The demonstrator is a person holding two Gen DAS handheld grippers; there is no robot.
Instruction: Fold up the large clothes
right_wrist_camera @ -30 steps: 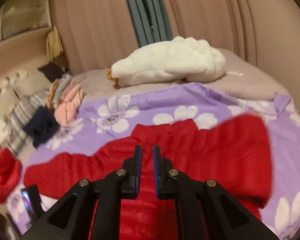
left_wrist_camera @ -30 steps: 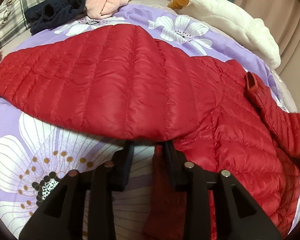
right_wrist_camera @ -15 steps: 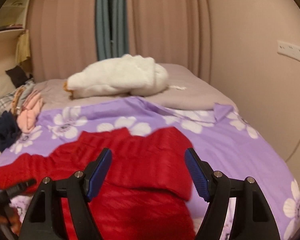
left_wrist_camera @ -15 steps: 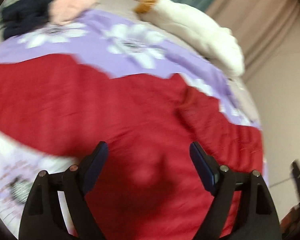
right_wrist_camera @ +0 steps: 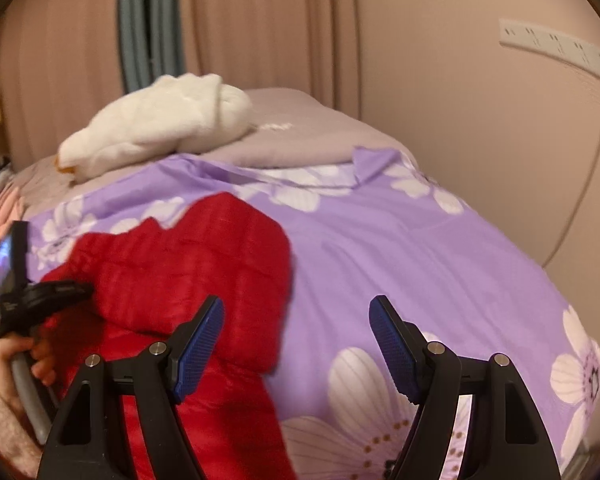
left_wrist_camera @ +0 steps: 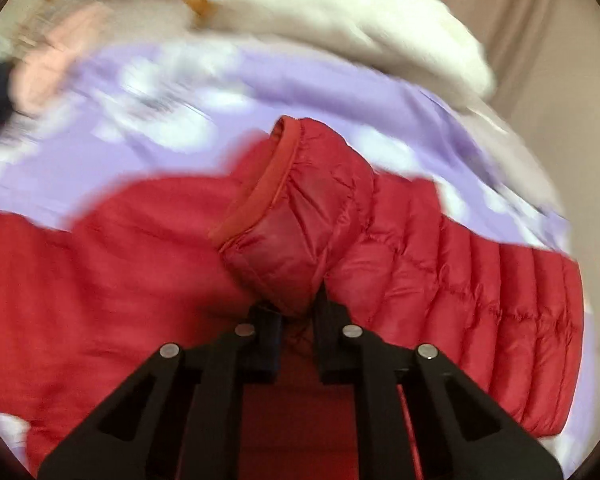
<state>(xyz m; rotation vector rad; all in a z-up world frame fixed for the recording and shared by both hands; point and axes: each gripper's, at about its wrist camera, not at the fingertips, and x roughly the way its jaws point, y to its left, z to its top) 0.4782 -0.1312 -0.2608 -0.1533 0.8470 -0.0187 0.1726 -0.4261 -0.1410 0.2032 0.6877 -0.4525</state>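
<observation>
Pretty smeared in the left wrist view: lilac bedspread with white flowers [left_wrist_camera: 260, 92], a pinkish bundle of clothes [left_wrist_camera: 48, 68] top left and a white fluffy blanket [left_wrist_camera: 340, 12] at the far end all streaked with blur, no detail to pull out. Only the middle sharp: the cuffed sleeve end [left_wrist_camera: 296, 216] of the red quilted puffer jacket [left_wrist_camera: 480, 280], bunched up and pinched by the left tool [left_wrist_camera: 298, 316]. Jaws just closed, now clamped tight on that sleeve fabric, tips buried in the folds so the pads themselves hidden.

Clearer from the right wrist. Same jacket [right_wrist_camera: 188, 264] spread flat on the bedspread [right_wrist_camera: 420, 248] over the bed, lower part cut off by the frame edge and partly behind the black tool body. Right tool [right_wrist_camera: 296, 344] spread wide with blue ribbed pads [right_wrist_camera: 392, 356] showing, nothing between them, hanging above the bedspread just beside the jacket's right edge. At far left, a hand [right_wrist_camera: 20, 360] gripping the grey handle of the other tool, with a fuzzy pale sleeve [right_wrist_camera: 0, 428] half out of frame. A small glowing screen [right_wrist_camera: 6, 252] on that rig, too tiny to read. White power strip [right_wrist_camera: 560, 46] on the wall, markings not legible. No brand tags or readable writing anywhere on the jacket.
</observation>
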